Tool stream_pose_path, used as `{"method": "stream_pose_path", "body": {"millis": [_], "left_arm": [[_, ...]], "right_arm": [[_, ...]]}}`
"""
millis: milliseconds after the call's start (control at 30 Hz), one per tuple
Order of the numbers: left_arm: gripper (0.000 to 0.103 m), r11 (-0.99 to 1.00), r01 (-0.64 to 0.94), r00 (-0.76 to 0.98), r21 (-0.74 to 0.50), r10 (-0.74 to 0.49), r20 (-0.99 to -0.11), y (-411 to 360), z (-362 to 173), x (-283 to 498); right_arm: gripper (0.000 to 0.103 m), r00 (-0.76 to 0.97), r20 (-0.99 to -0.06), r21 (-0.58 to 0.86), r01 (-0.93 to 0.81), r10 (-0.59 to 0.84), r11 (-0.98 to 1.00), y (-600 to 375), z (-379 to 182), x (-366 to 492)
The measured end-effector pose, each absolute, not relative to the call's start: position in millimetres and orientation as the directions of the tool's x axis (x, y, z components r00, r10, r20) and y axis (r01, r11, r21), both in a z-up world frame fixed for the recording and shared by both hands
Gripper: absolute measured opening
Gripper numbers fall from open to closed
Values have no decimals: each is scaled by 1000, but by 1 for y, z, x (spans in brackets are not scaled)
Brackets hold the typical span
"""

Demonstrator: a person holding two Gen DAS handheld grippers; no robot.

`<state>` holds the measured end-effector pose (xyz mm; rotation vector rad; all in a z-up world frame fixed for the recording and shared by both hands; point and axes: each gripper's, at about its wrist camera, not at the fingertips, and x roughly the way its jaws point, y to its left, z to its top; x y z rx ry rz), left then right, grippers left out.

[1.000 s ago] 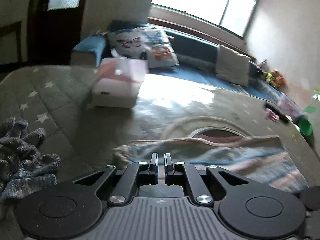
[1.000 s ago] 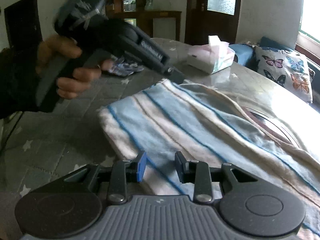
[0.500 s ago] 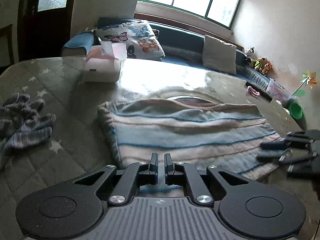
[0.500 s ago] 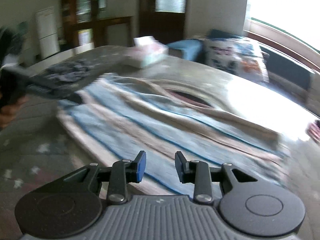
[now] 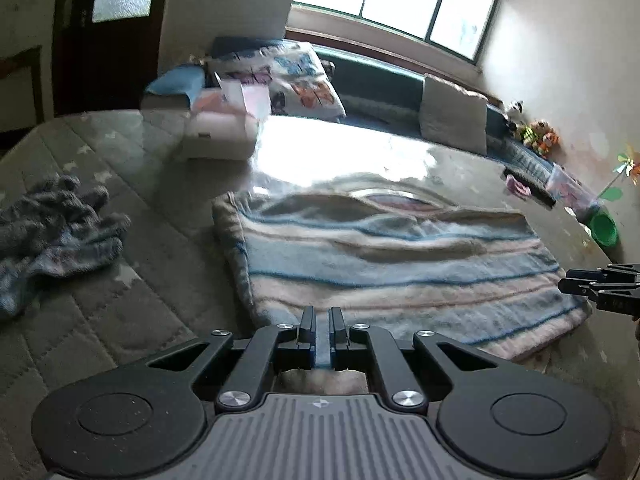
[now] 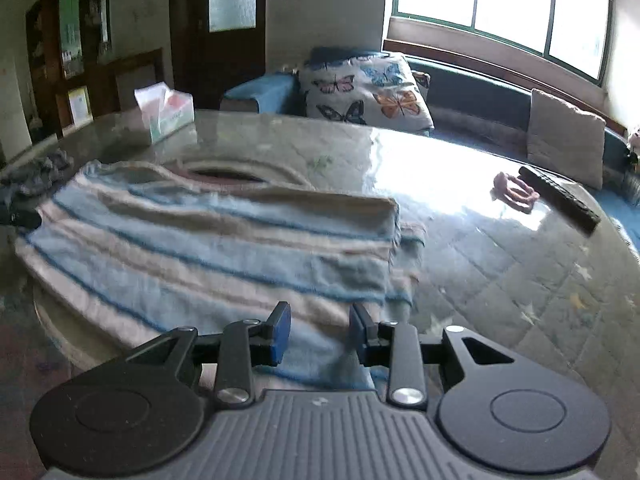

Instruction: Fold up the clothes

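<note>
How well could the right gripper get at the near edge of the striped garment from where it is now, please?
Probably well: the right gripper stands open right over the striped garment, and nothing lies across that near edge.

The left gripper (image 5: 322, 322) points forward and down, its fingers (image 5: 307, 326) drawn almost together with only a thin slit between them; the right gripper (image 6: 318, 330) also tilts downward, its blue-padded fingers (image 6: 281, 332) standing apart (nothing pinched between them).
</note>
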<state>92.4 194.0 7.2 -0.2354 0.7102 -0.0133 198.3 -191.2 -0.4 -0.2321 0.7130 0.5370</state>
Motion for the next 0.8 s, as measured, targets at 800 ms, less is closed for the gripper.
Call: {"method": "stream_pose_path", "body": {"millis": [800], "left_arm": [[28,934,-234,741,-268,-7,-671,207,-1,69]], "right_arm": [[22,597,-694,162,-416,403,895,-234,-15,203]]}}
